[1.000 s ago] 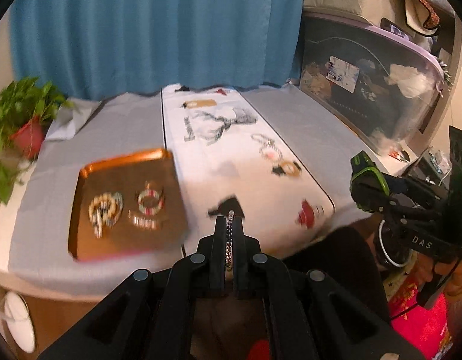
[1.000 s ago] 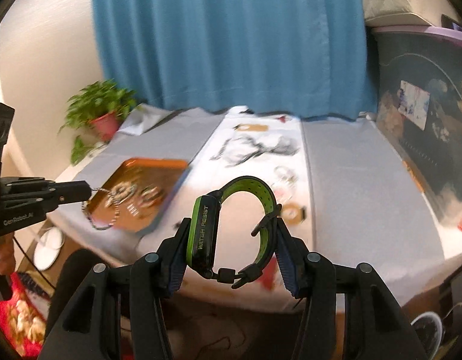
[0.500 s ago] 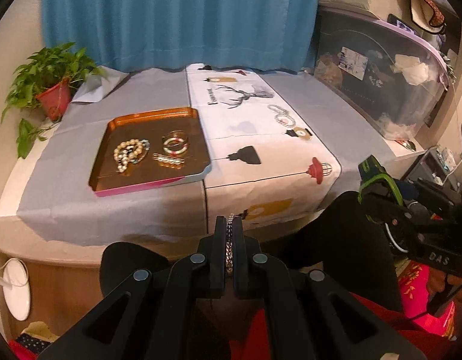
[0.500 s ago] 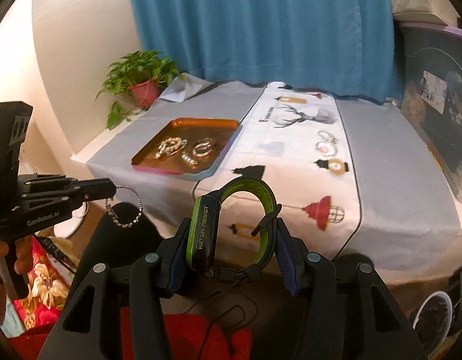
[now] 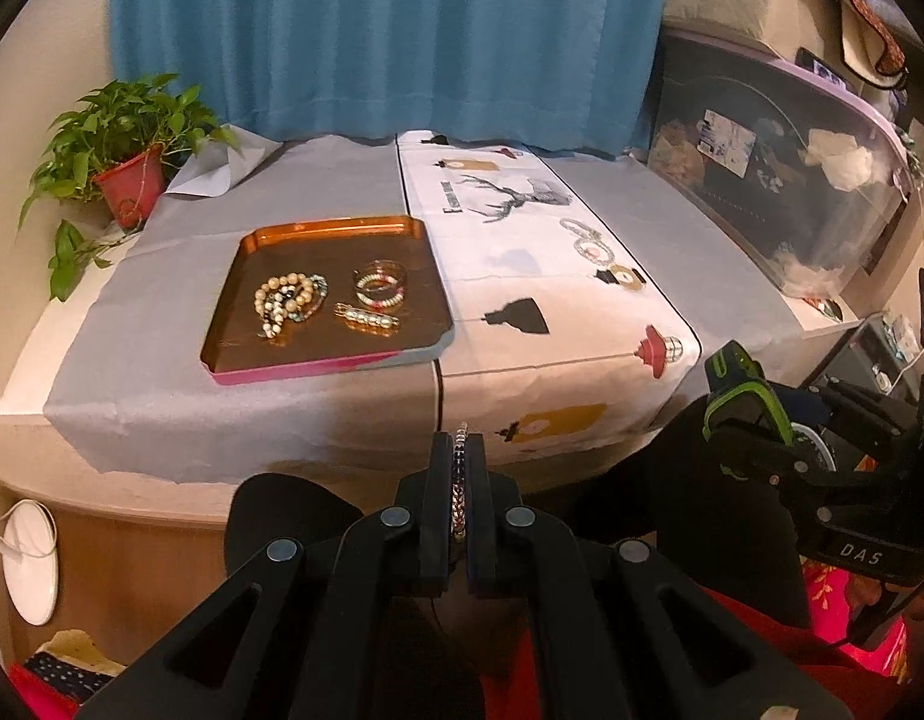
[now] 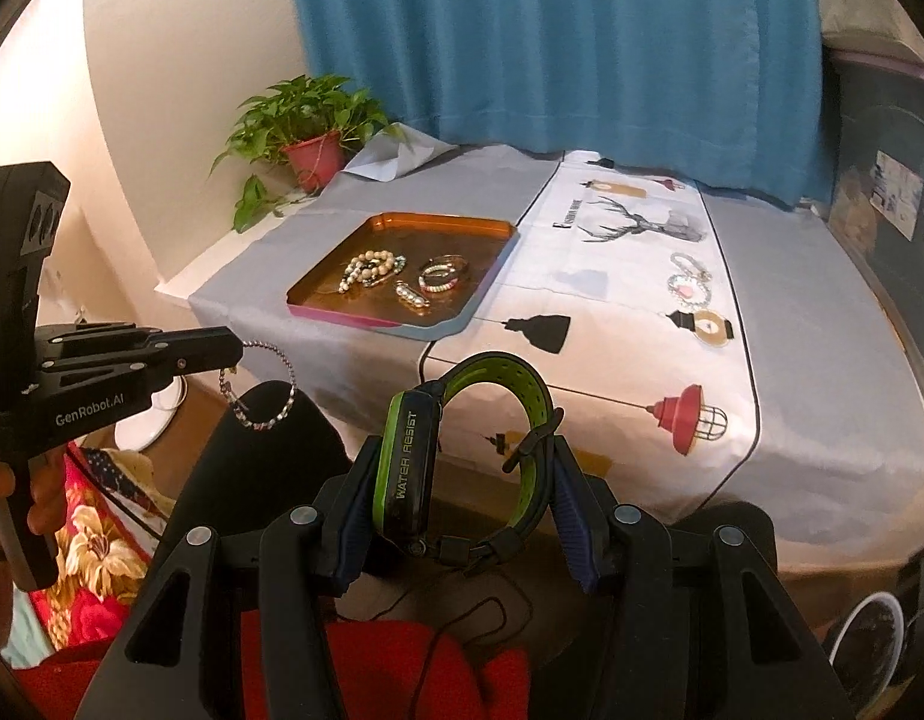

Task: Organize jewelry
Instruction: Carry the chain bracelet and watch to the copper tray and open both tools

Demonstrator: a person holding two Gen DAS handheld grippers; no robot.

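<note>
My left gripper (image 5: 459, 450) is shut on a silver chain bracelet (image 5: 458, 489); in the right wrist view the gripper (image 6: 225, 354) holds the bracelet (image 6: 264, 387) dangling in front of the table edge. My right gripper (image 6: 459, 474) is shut on a black and green watch (image 6: 462, 450), also seen in the left wrist view (image 5: 741, 405). Both are held off the table, near its front. An orange tray (image 5: 240, 276) on the grey cloth holds a pearl bracelet (image 5: 288, 300), bangles (image 5: 379, 283) and a pearl clip (image 5: 367, 318).
A beaded bracelet (image 5: 588, 240) and a small round piece (image 5: 624, 279) lie on the white printed runner (image 5: 522, 276). A potted plant (image 5: 126, 174) stands at the back left. A clear storage box (image 5: 774, 192) stands at the right. A blue curtain hangs behind.
Both grippers have drawn back from over the table to in front of its edge, still holding the chain bracelet and the watch. The tray's contents are unchanged.
</note>
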